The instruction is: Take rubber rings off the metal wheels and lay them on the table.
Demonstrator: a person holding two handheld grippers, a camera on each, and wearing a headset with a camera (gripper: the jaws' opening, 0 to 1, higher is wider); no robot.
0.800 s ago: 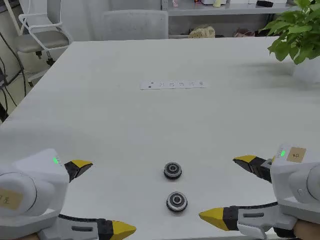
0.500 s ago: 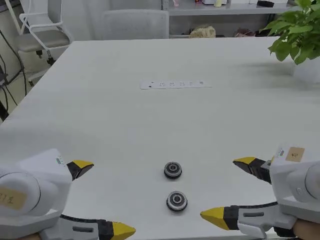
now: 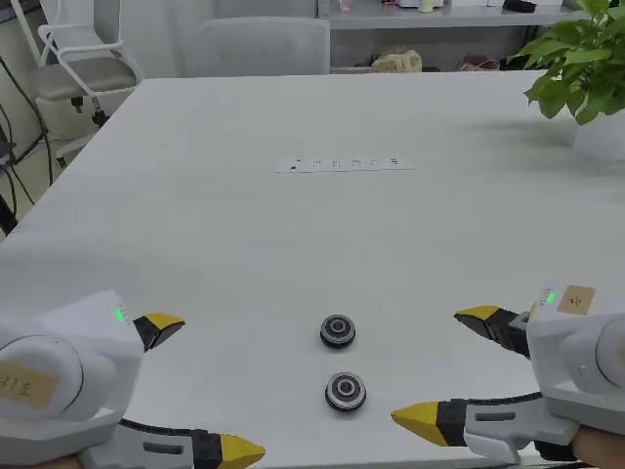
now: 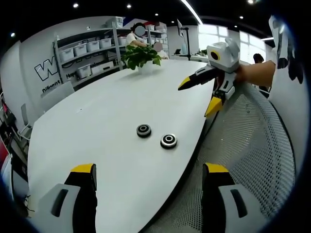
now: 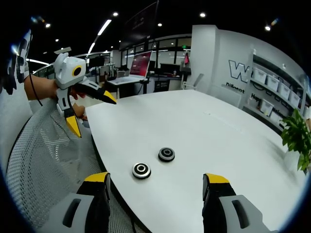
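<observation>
- White table [image 3: 293, 225] under a potted plant [image 3: 576, 59] at upper right.
- Upper wheel [image 3: 338, 331] and lower wheel [image 3: 346, 392] sit apart at lower centre.
- Left gripper [image 3: 205, 387] at lower left and right gripper [image 3: 441, 366] at lower right, both with jaws spread and empty.

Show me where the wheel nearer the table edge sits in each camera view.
Head view: near wheel, bottom centre, below the other wheel.
Left gripper view: near wheel, middle, right one of the pair.
Right gripper view: near wheel, lower middle, left one of the pair.
Shared landmark: potted plant.
</observation>
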